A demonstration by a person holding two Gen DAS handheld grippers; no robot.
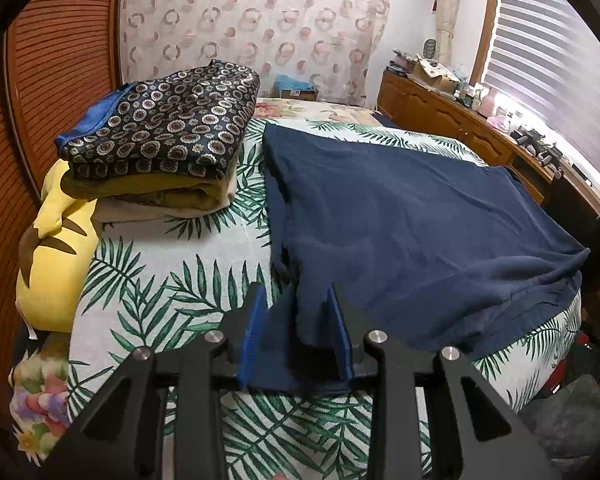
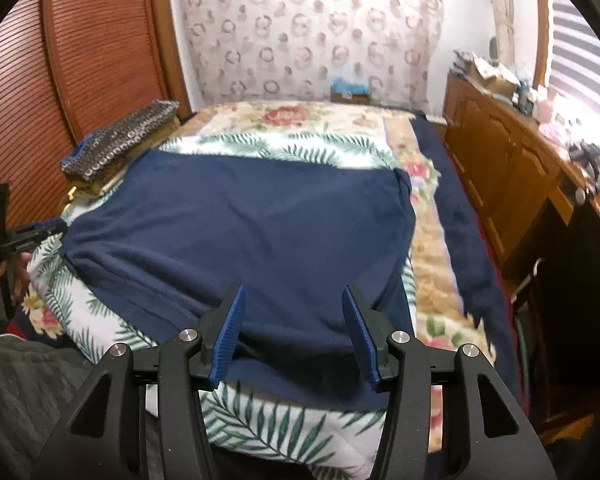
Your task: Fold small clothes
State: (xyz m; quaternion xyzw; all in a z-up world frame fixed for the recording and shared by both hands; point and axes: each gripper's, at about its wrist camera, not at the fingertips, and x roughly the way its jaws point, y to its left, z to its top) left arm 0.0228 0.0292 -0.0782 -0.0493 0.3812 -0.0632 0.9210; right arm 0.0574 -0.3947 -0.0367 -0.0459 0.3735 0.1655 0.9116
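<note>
1. Navy blue garment [image 1: 412, 216], plain.
2. Bedspread [image 1: 172, 280]: white with green palm leaves.
3. Far left folded stack [image 1: 164, 136]: dark navy cloth with round medallions over mustard yellow.
4. Left pillow [image 1: 56, 256]: yellow.
5. Far curtain [image 1: 252, 20]: white with pink rings.

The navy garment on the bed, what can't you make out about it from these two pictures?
- Navy garment, left wrist view: near corner hidden behind the left gripper; whether the pads press it is unclear.
- Right wrist view: near hem hidden behind the right gripper.
- Neither view shows sleeves or collar, so its type is unclear.
</note>
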